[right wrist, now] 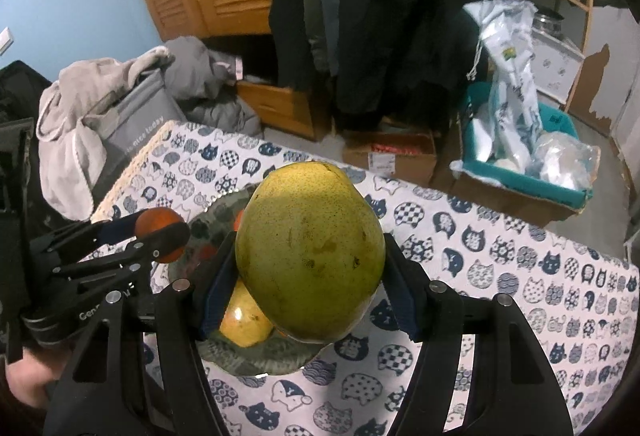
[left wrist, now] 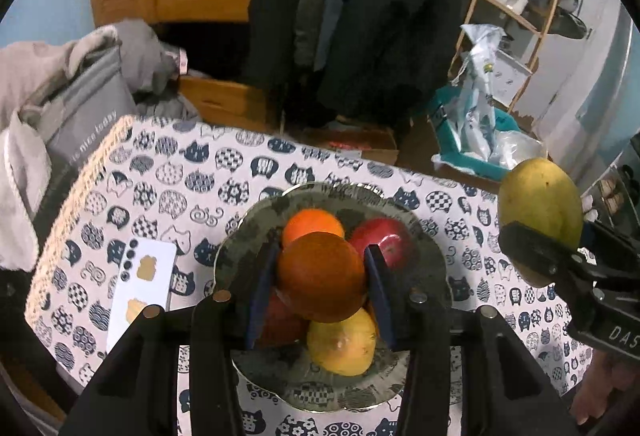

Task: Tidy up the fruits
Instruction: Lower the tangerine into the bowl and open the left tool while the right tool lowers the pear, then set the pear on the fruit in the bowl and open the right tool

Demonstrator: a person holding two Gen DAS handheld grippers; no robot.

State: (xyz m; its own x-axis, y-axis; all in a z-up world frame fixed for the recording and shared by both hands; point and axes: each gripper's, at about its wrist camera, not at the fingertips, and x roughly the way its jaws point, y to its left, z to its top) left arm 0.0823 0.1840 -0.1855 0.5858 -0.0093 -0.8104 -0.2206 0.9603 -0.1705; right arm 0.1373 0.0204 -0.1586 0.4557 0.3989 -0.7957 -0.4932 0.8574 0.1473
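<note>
My left gripper (left wrist: 322, 276) is shut on a dark orange (left wrist: 320, 274) and holds it just above a grey-green plate (left wrist: 428, 268). On the plate lie another orange (left wrist: 312, 222), a red apple (left wrist: 384, 238), a yellow fruit (left wrist: 344, 344) and a partly hidden red fruit (left wrist: 280, 320). My right gripper (right wrist: 310, 272) is shut on a large green-yellow mango (right wrist: 310, 252), held above the plate's right side (right wrist: 256, 356); the mango also shows in the left wrist view (left wrist: 540, 204). The left gripper with its orange (right wrist: 160, 232) shows at the left of the right wrist view.
The table has a cat-print cloth (left wrist: 180, 176). A white card (left wrist: 140, 284) lies left of the plate. Beyond the table are a grey bag with clothes (left wrist: 76, 108), hanging dark coats (left wrist: 360, 16), a cardboard box (right wrist: 392, 152) and a teal bin (right wrist: 520, 172).
</note>
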